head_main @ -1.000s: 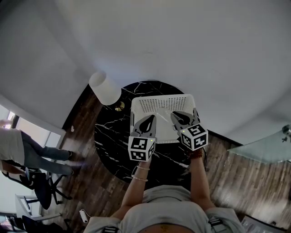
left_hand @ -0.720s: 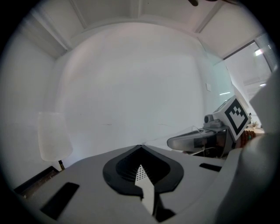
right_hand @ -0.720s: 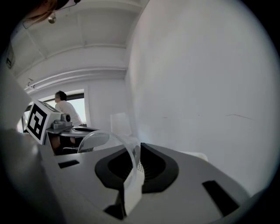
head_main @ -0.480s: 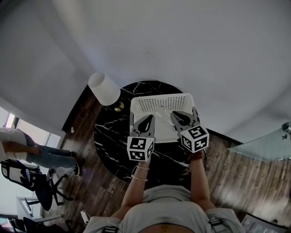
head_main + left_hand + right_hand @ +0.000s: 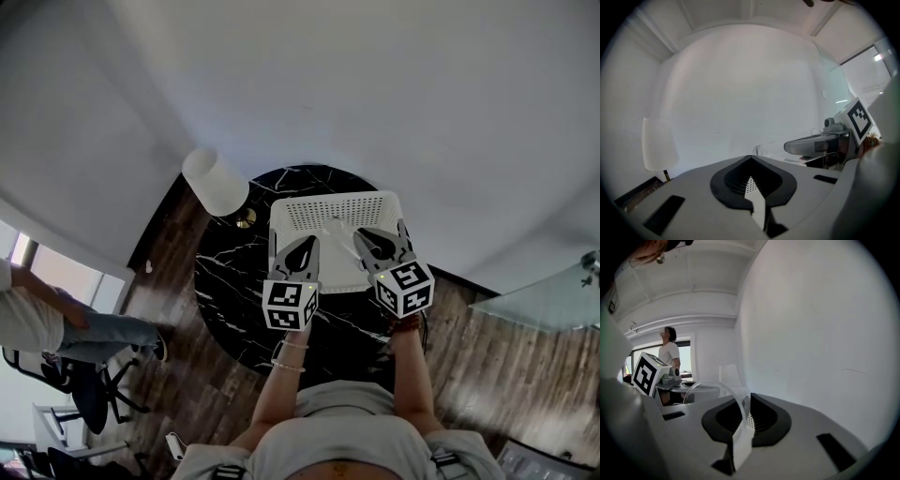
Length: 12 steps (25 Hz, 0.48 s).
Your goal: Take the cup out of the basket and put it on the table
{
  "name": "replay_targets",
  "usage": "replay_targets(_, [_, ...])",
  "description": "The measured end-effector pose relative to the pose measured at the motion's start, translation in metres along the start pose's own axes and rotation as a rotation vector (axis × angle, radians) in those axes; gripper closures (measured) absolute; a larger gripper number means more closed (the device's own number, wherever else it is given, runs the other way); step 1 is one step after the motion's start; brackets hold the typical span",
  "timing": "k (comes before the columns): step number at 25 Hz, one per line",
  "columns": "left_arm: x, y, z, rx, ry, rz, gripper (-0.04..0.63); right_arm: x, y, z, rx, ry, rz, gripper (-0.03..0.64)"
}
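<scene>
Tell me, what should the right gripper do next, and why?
Probably lift straight up a little. The right gripper is shut on the rim of the clear cup and sits over the white basket; the cup should clear the basket's wall before moving to the bare black table.

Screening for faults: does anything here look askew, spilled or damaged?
Nothing stands out. The basket sits flat on the table. The right gripper pinches the wall of the clear cup, and the left gripper is shut and empty. No spill or damage shows.
</scene>
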<state>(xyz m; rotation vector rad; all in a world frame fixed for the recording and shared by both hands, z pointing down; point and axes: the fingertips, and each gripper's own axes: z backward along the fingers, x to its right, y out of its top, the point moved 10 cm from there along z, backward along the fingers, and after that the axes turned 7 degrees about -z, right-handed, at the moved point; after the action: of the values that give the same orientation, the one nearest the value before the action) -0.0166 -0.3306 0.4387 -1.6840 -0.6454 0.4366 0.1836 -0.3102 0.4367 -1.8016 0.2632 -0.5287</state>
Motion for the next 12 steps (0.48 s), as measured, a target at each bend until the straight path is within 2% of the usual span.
replay_targets(12, [-0.0001, 0.0, -0.0011, -0.001, -0.006, 0.003, 0.591, -0.0021, 0.0014, 0.0009, 0.004, -0.009, 0.023, 0.586])
